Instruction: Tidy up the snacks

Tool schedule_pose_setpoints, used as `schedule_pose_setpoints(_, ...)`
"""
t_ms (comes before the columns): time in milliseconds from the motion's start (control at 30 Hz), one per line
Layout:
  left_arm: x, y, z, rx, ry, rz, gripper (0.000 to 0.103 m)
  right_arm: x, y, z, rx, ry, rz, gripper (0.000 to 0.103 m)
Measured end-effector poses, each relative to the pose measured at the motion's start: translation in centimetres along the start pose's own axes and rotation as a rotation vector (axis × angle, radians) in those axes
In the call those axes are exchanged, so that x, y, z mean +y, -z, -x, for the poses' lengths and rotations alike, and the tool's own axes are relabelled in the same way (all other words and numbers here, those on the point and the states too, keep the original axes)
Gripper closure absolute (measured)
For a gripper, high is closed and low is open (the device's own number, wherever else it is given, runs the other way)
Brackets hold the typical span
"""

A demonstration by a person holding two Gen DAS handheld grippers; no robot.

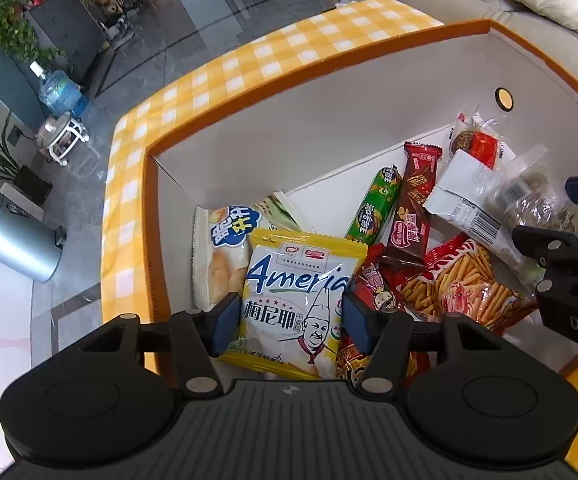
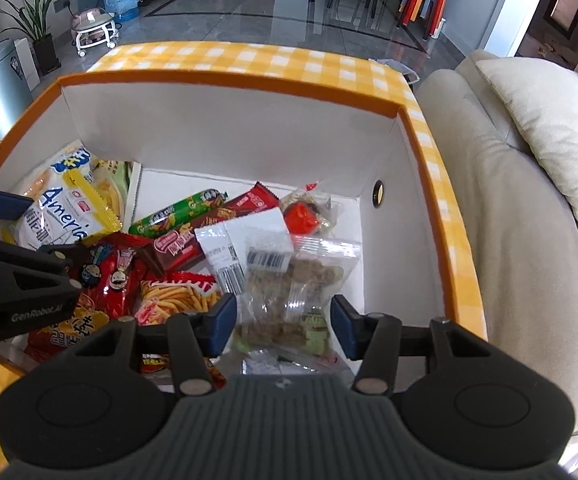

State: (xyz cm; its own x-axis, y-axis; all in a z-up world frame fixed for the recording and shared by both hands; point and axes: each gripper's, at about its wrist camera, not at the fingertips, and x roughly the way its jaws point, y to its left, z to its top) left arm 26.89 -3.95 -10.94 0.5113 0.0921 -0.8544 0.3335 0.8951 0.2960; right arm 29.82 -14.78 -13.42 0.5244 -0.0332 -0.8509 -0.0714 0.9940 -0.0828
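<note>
Snacks are all inside the orange-rimmed box (image 2: pixel 429 128), white inner walls, sitting on a yellow check cloth (image 1: pixel 249 64). Far half of the box floor is bare; packets are piled at the near end

Left side of the pile: yellow American-label packet (image 1: pixel 293 300) on top of a bread-snack bag (image 1: pixel 221 256). Middle: green sausage stick (image 1: pixel 375 204), brown wafer bar (image 1: pixel 411 208), red cartoon-print bag (image 2: pixel 105 280), fries-print bag (image 2: pixel 177 296). Right side: clear bag of brownish bites (image 2: pixel 293 292) with a white barcode label, red-wrapped sweet (image 2: pixel 303 216) behind it

Left gripper (image 1: pixel 289 322): fingers spread, straddling the yellow packet, pads beside its edges with no visible squeeze on the wrapper. Reads as open around it, not pinching

Right gripper (image 2: pixel 283 326): fingers apart either side of the clear bag, gaps visible on both sides, bag not creased by the pads. Also open

Step, my read: both packets sit in the box under open fingers. Either just dropped in or about to be picked; can't tell which from this

Next move, if placing: lift both grippers straight up so the pads don't snag film. If picking: close on the packet bodies. The clear bag is slack and slippery, so grip low on the contents, not the top seal. Grippers are close side by side, so watch for a clash

Around: sofa (image 2: pixel 529 240) with cushion on the right, metal bin (image 1: pixel 17 236) and water jug (image 1: pixel 59 92) on the floor
</note>
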Motion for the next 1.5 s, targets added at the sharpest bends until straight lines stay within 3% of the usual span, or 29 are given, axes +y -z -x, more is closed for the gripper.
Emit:
schedule_pose_setpoints(400,1.5,0.4,6.4,-0.197,-0.045,0.108,0.030,-0.7,0.3,5.4,-0.155,0.009,-0.037,0.034)
schedule_pose_setpoints(600,2.8,1.6,10.8,-0.312,-0.026,0.196,0.029,-1.6,0.8,10.3,-0.285,-0.015,-0.076,0.018)
schedule_pose_setpoints(800,3.8,3.4,14.8,-0.419,-0.002,0.287,0.029,-2.2,1.8,15.4,-0.419,-0.066,-0.108,0.013)
schedule_pose_setpoints(833,3.9,3.8,15.5,-0.439,-0.010,0.293,0.026,-2.3,2.1,16.3,-0.447,-0.071,-0.109,0.008)
schedule_pose_setpoints(967,3.2,5.5,17.9,-0.531,-0.127,0.264,0.017,-2.3,3.4,19.4,-0.543,-0.074,-0.096,0.008)
schedule_pose_setpoints(1067,2.6,6.9,19.1,-0.566,-0.139,0.292,0.014,-2.1,4.7,21.2,-0.596,-0.056,-0.066,0.008)
schedule_pose_setpoints(1300,1.9,9.2,19.9,-0.574,-0.099,0.340,0.007,-2.5,7.8,23.4,-0.589,-0.098,-0.090,0.005)
schedule_pose_setpoints(1500,1.6,10.7,19.0,-0.518,-0.053,0.371,0.007,-2.4,10.3,23.7,-0.510,-0.116,-0.102,0.004)
